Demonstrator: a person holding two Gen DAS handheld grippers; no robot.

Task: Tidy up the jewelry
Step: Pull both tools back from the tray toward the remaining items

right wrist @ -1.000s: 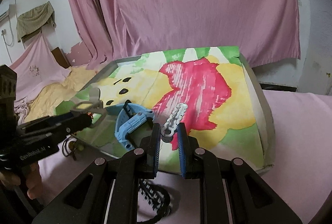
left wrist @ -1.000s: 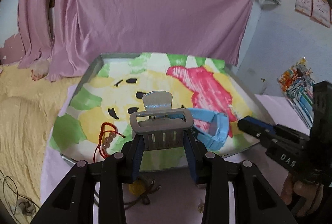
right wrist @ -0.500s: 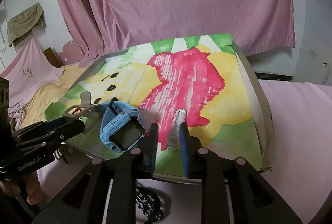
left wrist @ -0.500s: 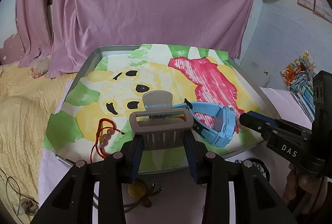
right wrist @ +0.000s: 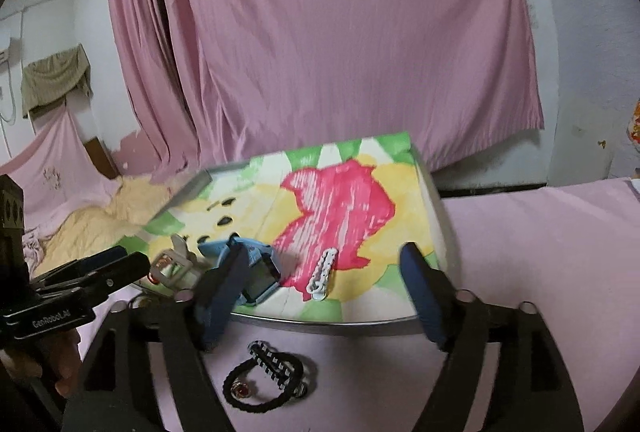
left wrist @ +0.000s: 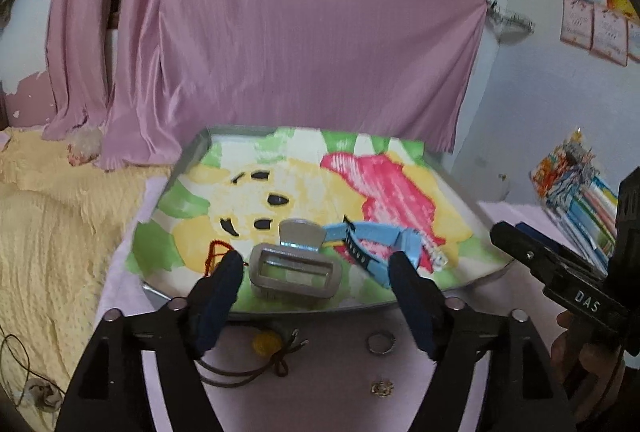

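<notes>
A metal tray (left wrist: 280, 313) lined with a bright cartoon picture holds the jewelry. My left gripper (left wrist: 315, 266) is open, and the grey claw clip (left wrist: 294, 269) lies free on the tray between its fingers. A blue watch (left wrist: 380, 244) rests just right of the clip, and a red beaded bracelet (left wrist: 214, 252) is partly hidden by the left finger. In the right wrist view my right gripper (right wrist: 324, 257) is open over the tray's (right wrist: 320, 322) near edge. The small white hair clip (right wrist: 322, 274) lies loose on the tray between its fingers, beside the watch (right wrist: 256, 268).
On the pink cloth before the tray lie a yellow-bead cord (left wrist: 266, 344), a ring (left wrist: 382, 344), a small stud (left wrist: 382, 388) and a black hair tie with a striped bow (right wrist: 264, 372). A pink curtain hangs behind. A yellow blanket lies left, and colourful packets (left wrist: 576, 184) sit right.
Both grippers have opened. The left one let go of the grey claw clip, the right one let go of the white hair clip; both pieces now lie on the tray.
</notes>
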